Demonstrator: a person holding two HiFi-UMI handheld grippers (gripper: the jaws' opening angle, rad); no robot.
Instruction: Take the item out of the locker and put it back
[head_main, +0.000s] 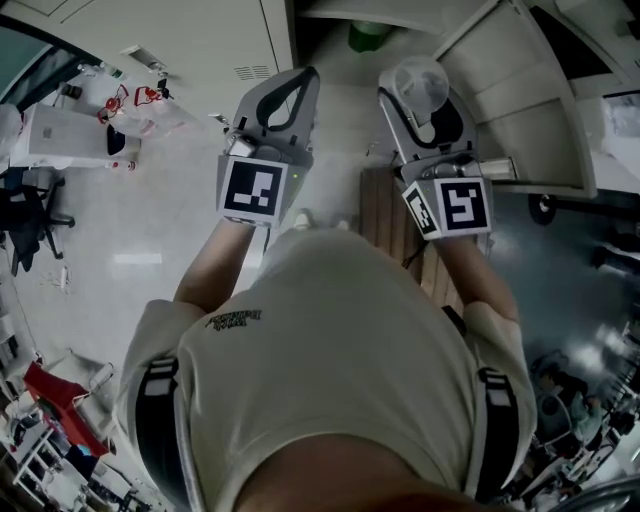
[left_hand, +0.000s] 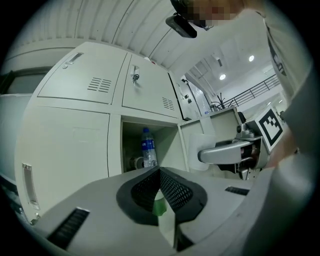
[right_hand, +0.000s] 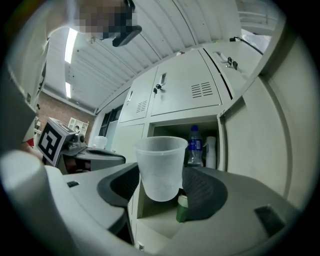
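The plastic cup is in the right gripper. The jaws stand fairly wide and their dark pads press on its lower sides, one on each. It is upright, mouth up, so its long axis runs straight up and down, square to the level line along which the gripper points. It hangs in the air outside the locker and touches no shelf.

Straight ahead of the cup, along that same line, lies the open compartment. A water bottle and a white cylinder stand at its back right, and a green bottle sits lower and nearer, just under the cup's base as seen in the right gripper view. The cup hides the left part of the shelf, so I cannot tell what space is free there.

The left gripper has its jaws closed together with nothing between them. It points at the same opening from further left.

In my judgement the right hand alone does the work: a straight push forward with the cup kept upright, aimed left of the water bottle and clear of the green bottle.
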